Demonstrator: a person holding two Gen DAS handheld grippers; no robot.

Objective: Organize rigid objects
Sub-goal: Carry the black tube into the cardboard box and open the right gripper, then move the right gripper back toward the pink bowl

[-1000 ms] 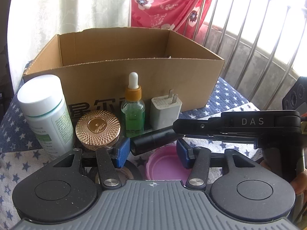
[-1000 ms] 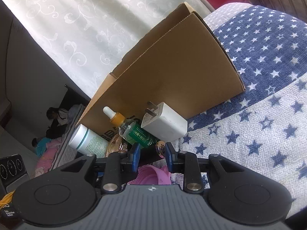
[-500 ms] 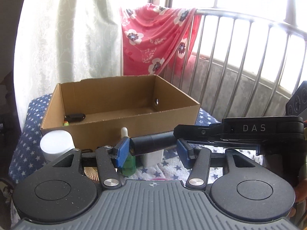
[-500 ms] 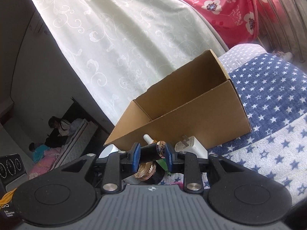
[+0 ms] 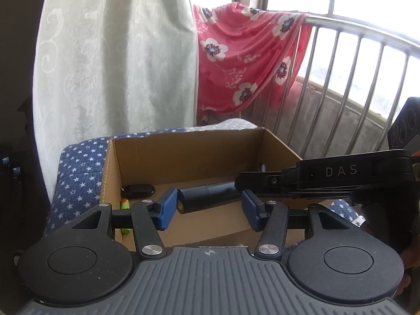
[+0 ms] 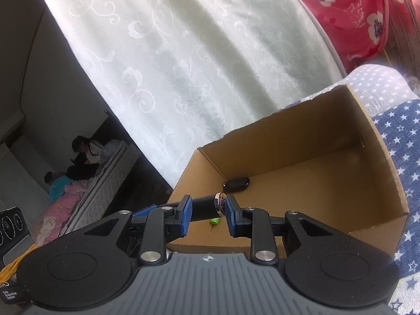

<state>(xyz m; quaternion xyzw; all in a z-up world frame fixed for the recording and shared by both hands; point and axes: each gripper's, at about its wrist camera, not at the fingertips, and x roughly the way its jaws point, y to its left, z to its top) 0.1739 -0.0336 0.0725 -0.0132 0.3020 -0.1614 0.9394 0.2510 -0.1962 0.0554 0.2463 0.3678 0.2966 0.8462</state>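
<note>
A black cylinder [image 5: 207,195] with a silver ring at one end [image 6: 207,206] hangs over the open cardboard box [image 5: 189,155]. My right gripper [image 6: 207,216] is shut on its ringed end; in the left wrist view that gripper reaches in from the right. My left gripper [image 5: 210,208] stands partly open around the cylinder's length. One blue pad [image 5: 168,208] rests against the free end, and the other pad sits below the right gripper's finger, off the cylinder. Both grippers are above the box's near wall.
Inside the box [image 6: 380,183] lie a black key fob [image 5: 139,190] [image 6: 236,183] and a small green piece [image 5: 125,204] [image 6: 215,221]. A star-patterned blue cloth [image 6: 404,136] covers the surface. A white curtain, a red floral cloth [image 5: 244,60] and a metal railing [image 5: 349,84] stand behind.
Both grippers rose together with the black cylinder, from among the bottles, gold jar and charger in front of the box to above its near wall. Those items have dropped out of view.
</note>
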